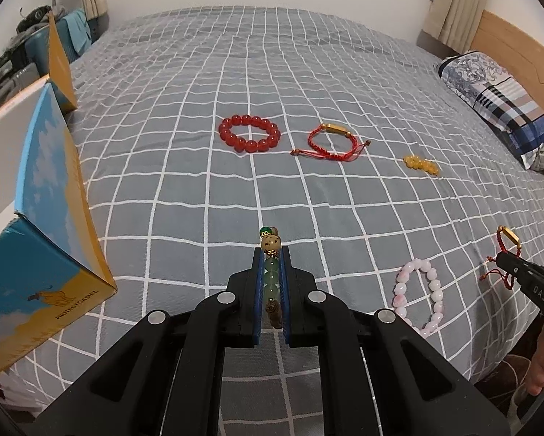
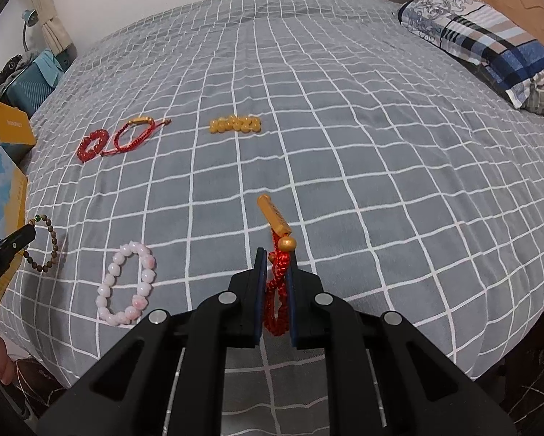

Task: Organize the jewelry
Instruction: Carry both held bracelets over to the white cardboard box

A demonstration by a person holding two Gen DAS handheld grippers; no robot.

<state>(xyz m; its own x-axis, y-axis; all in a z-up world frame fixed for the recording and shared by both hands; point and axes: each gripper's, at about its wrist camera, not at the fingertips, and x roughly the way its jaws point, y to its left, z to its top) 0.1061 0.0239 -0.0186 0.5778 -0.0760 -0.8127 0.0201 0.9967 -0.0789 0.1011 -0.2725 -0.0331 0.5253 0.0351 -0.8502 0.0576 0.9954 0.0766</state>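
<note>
My left gripper [image 1: 272,250] is shut on a bracelet of green and brown beads [image 1: 272,279], which runs between the pads and pokes out past the tips. From the right wrist view its brown loop [image 2: 52,250] hangs below that left gripper [image 2: 30,233], just above the bedspread. My right gripper [image 2: 276,254] is shut on a red cord bracelet [image 2: 276,287] whose gold tube [image 2: 273,214] sticks out ahead. The left wrist view shows the right gripper [image 1: 504,257] low at the right with the same bracelet [image 1: 508,236].
On the grey checked bedspread [image 1: 235,54] lie a red bead bracelet [image 1: 250,146], a second red cord bracelet [image 1: 334,128], yellow beads [image 1: 421,164] and a pink bead bracelet [image 1: 399,287]. An open blue-and-yellow box [image 1: 53,254] stands left; a pillow [image 1: 508,105] lies right.
</note>
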